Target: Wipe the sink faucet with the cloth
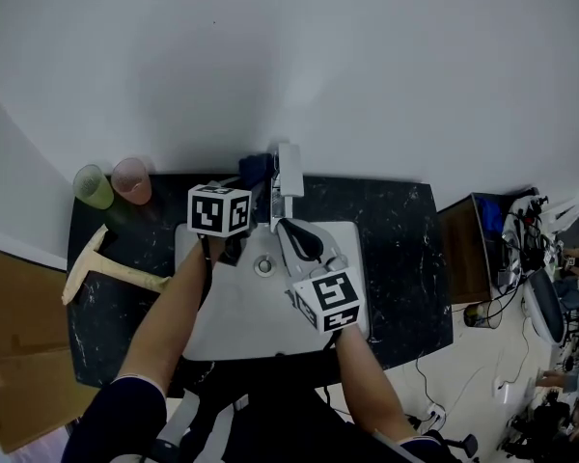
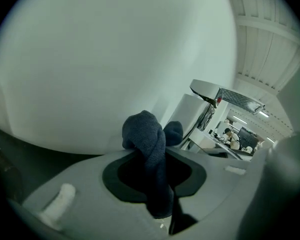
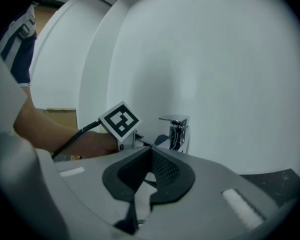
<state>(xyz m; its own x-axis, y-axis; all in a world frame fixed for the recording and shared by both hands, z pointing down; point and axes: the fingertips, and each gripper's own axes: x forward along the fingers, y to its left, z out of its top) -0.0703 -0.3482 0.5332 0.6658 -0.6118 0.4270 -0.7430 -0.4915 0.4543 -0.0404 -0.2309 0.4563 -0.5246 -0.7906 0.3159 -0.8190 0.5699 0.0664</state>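
The chrome faucet [image 1: 289, 176] stands at the back of the white sink [image 1: 234, 321]. My left gripper [image 1: 250, 190] is shut on a dark blue cloth [image 1: 256, 169] and holds it against the faucet's left side. In the left gripper view the cloth [image 2: 149, 154] bunches up between the jaws of that gripper [image 2: 153, 153], with the faucet [image 2: 213, 92] just beyond to the right. My right gripper [image 1: 288, 228] hovers over the basin in front of the faucet, shut and empty. The right gripper view shows its jaws [image 3: 150, 165] together, the faucet [image 3: 176, 130] ahead and the left gripper's marker cube [image 3: 119, 121].
A black marble counter [image 1: 405, 249] surrounds the sink, whose drain [image 1: 264, 265] lies between the grippers. A green cup [image 1: 94, 187] and a pink cup [image 1: 131, 180] stand at the back left. A wooden T-shaped tool [image 1: 101, 269] lies on the left. The white wall rises just behind the faucet.
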